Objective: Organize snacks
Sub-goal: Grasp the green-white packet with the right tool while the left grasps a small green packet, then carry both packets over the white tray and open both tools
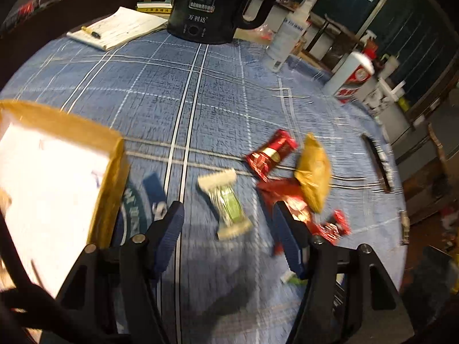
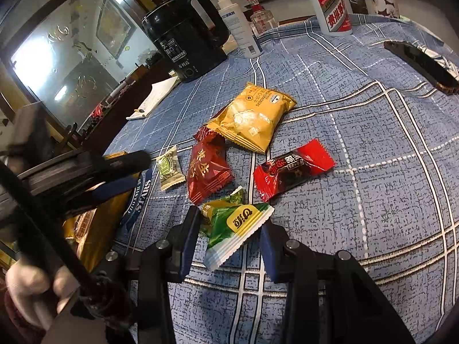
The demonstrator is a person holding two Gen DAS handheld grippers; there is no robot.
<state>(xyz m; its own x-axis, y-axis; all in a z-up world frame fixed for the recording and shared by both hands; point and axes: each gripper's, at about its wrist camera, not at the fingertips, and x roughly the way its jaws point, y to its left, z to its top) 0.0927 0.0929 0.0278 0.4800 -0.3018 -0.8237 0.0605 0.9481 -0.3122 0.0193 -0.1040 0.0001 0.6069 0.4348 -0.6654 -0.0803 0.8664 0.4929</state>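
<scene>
Several snack packets lie on the blue checked tablecloth (image 2: 373, 172). My right gripper (image 2: 229, 230) is low over a green, yellow and white packet (image 2: 238, 226), which lies between the open pads. Beyond it are a dark red packet (image 2: 208, 172), a red-and-black packet (image 2: 292, 169), a yellow cracker bag (image 2: 252, 117) and a small green-and-white packet (image 2: 169, 167). In the blurred left wrist view, my left gripper (image 1: 228, 226) stands open around the small green-and-white packet (image 1: 226, 203), pads apart from it. The red packets (image 1: 271, 154) and the yellow bag (image 1: 312, 172) lie just to its right.
A cardboard box (image 1: 110, 172) sits at the left on a blue printed mat (image 2: 140, 197). At the far side stand a black kettle (image 2: 186, 34), a notepad with a pen (image 1: 120, 27), a spray bottle (image 2: 238, 25) and a white bottle with a red label (image 2: 330, 3). A black flat object (image 2: 421, 63) lies far right.
</scene>
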